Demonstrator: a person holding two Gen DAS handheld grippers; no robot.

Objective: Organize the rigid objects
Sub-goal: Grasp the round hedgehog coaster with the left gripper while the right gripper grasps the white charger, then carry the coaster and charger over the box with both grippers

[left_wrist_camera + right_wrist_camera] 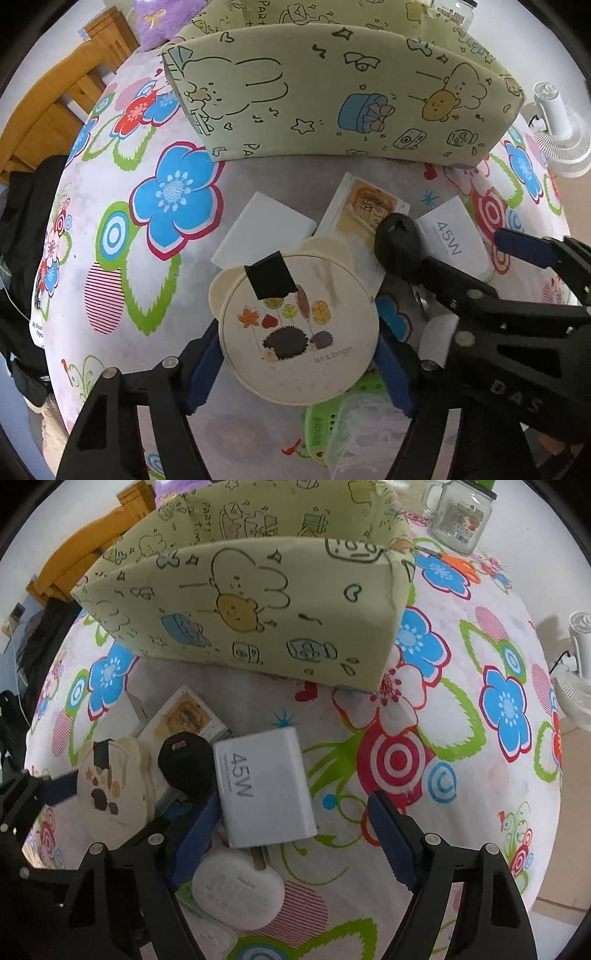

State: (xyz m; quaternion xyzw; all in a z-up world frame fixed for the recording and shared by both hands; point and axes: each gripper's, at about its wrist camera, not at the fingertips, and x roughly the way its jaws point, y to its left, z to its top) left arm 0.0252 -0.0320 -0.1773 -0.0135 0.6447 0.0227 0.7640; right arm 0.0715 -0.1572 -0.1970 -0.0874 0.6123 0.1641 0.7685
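My left gripper (299, 354) is shut on a round cream lid with a hedgehog picture (299, 328), held above the table; it also shows in the right wrist view (110, 794). My right gripper (291, 834) is open around a white 45W charger (262, 786), which lies on the table between its blue fingers. The charger also shows in the left wrist view (454, 236). A black key fob (188, 764) lies left of the charger. The green cartoon-print fabric box (343, 96) stands behind everything, its open top visible in the right wrist view (258, 602).
A white box (266, 229) and a picture-printed box (365, 210) lie by the lid. A white Redmi case (240, 893) sits near my right gripper. A green packet (332, 428) lies below the lid. A glass jar (458, 517), orange scissors (458, 565) and a white fan (561, 129) stand farther off.
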